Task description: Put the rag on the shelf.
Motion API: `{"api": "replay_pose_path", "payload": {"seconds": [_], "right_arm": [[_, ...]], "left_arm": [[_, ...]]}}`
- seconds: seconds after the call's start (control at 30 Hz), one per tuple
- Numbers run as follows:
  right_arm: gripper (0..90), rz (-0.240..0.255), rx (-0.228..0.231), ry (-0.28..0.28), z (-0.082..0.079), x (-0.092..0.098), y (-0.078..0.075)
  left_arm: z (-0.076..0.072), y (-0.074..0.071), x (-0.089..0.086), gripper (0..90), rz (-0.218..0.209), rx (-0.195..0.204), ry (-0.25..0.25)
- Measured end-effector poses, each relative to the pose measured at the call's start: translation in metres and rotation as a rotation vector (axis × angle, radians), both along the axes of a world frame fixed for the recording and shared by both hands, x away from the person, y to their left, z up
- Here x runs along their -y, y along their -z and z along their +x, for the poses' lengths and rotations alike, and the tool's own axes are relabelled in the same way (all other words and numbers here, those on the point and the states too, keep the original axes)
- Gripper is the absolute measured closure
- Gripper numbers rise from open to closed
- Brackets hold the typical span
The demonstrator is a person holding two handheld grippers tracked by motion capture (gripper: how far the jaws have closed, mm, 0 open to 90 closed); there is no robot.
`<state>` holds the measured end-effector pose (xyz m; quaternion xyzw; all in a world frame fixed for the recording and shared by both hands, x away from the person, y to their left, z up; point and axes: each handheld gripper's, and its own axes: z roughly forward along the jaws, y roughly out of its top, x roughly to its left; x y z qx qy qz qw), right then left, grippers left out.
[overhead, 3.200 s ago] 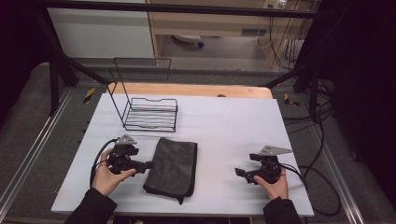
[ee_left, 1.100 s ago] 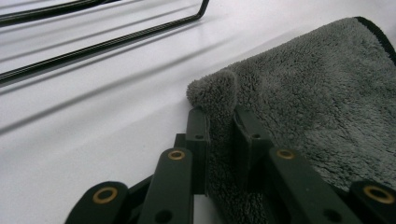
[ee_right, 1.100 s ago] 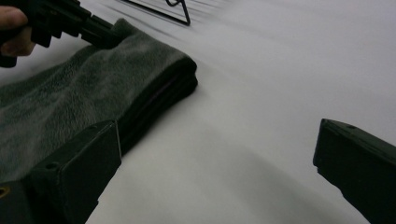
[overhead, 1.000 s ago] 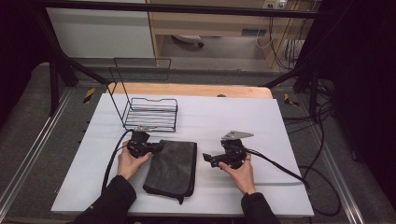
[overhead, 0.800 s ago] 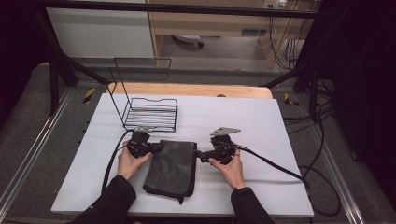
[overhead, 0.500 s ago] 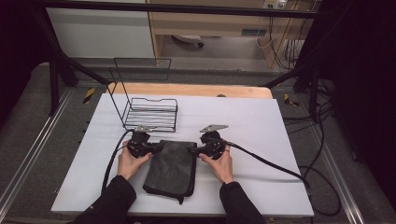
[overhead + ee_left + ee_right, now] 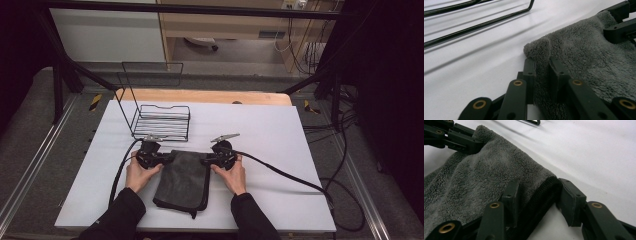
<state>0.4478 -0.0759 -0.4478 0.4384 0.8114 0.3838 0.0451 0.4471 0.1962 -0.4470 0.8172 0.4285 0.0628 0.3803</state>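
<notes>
Grey towel gripped at its two far corners, ready to be lifted or folded

The folded grey fleece towel (image 7: 182, 177) lies flat near the middle of the surface (image 7: 280, 135), plush-piled with a dark stitched hem. The left tool (image 7: 541, 72) is clamped on its 11 o'clock corner, fabric bunched between the jaws. At the 1 o'clock corner the right tool (image 7: 537, 195) has just been closing, hem between its jaws, the outer one not yet touching. Paired corner holds likely keep the cloth square. A wire basket (image 7: 162, 122) stands at 11 o'clock beyond.
</notes>
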Motion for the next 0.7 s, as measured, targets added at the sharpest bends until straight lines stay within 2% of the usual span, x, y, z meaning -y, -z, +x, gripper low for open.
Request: {"api": "replay_pose_path", "payload": {"seconds": [0.2, 0.23, 0.3, 0.37, 0.43, 0.5, 0.7], "right_arm": [[59.6, 0.008, -0.022, 0.005, 0.0001, 0.0004, -0.0006], [58.7, 0.003, -0.019, -0.003, 0.0013, 0.0015, -0.0012], [51.0, -0.014, -0.009, 0.013, 0.0023, 0.0022, -0.0017], [51.6, -0.013, -0.009, 0.024, 0.0018, 0.0021, -0.0010], [59.6, -0.002, -0.007, 0.022, -0.0004, 0.0011, 0.0000], [62.7, 0.013, -0.009, 0.027, -0.0029, -0.0003, 0.0009], [75.0, 0.081, -0.068, 0.028, -0.0001, 0.0045, 0.0015]], "left_arm": [[0.0007, 0.0006, -0.0009, 76.5, -0.009, -0.002, 0.004], [0.0005, 0.0005, -0.0009, 76.4, -0.007, 0.001, 0.005], [0.0005, 0.0004, -0.0008, 76.4, -0.005, 0.001, 0.006], [0.0005, 0.0005, -0.0009, 76.5, -0.005, 0.002, 0.006], [0.0006, 0.0004, -0.0008, 76.5, -0.004, 0.002, 0.008], [0.0003, 0.0002, -0.0005, 76.5, -0.002, 0.003, 0.009], [0.0008, 0.0005, -0.0019, 76.8, -0.018, 0.001, 0.014]]}}
